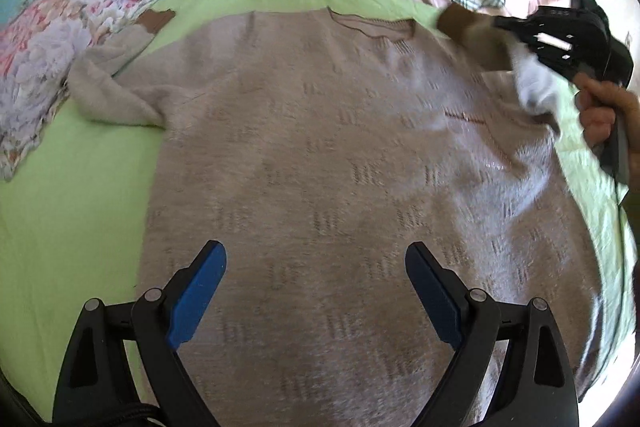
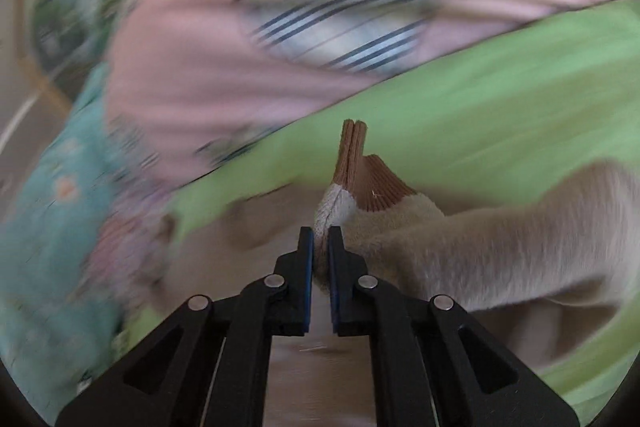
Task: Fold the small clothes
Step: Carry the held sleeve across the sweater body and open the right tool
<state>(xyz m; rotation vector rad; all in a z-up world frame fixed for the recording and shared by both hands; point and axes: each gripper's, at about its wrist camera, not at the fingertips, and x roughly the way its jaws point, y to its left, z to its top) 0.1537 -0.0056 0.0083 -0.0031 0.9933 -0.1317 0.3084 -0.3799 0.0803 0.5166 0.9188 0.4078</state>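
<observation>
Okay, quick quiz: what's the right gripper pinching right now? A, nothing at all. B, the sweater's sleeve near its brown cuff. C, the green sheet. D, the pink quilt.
B: in the right wrist view the right gripper is shut on the fuzzy beige sleeve, with the brown ribbed cuff sticking out just beyond its pads.

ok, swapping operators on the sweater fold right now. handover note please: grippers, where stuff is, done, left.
Left gripper: open, empty, hovering over the lower body of the beige sweater.
Right gripper: shut on the sweater's right sleeve, just behind the brown ribbed cuff; the sleeve is lifted off the green sheet and the view is blurred.
Sweater lies flat, neckline away from you. Left sleeve is spread out to the side, untouched.
Done: right sleeve gripped.
Left: lay it across the body, fold the left sleeve in, then fold the body.
</observation>
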